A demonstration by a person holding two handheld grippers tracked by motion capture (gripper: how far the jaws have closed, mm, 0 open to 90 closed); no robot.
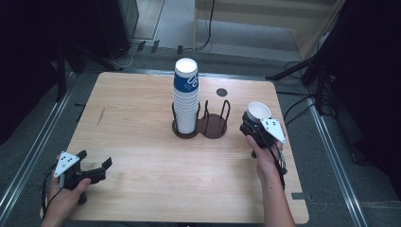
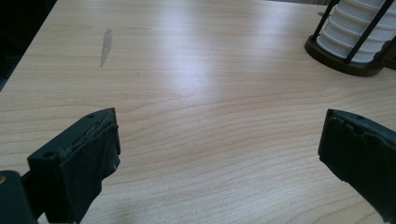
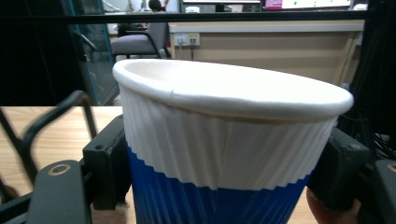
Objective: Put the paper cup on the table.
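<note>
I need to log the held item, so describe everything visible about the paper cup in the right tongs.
The single blue and white ribbed paper cup has a white pleated upper band, a blue lower body and a rolled white rim. It stands about upright, mouth up and looking empty, clamped between the two black jaws of the right tongs. It sits over the light wooden table, right of the dark wire cup holder.

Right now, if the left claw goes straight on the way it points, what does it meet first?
Probably the cup holder with its stack of cups; before that, the open left claw has bare table ahead, though depth is unclear.
</note>
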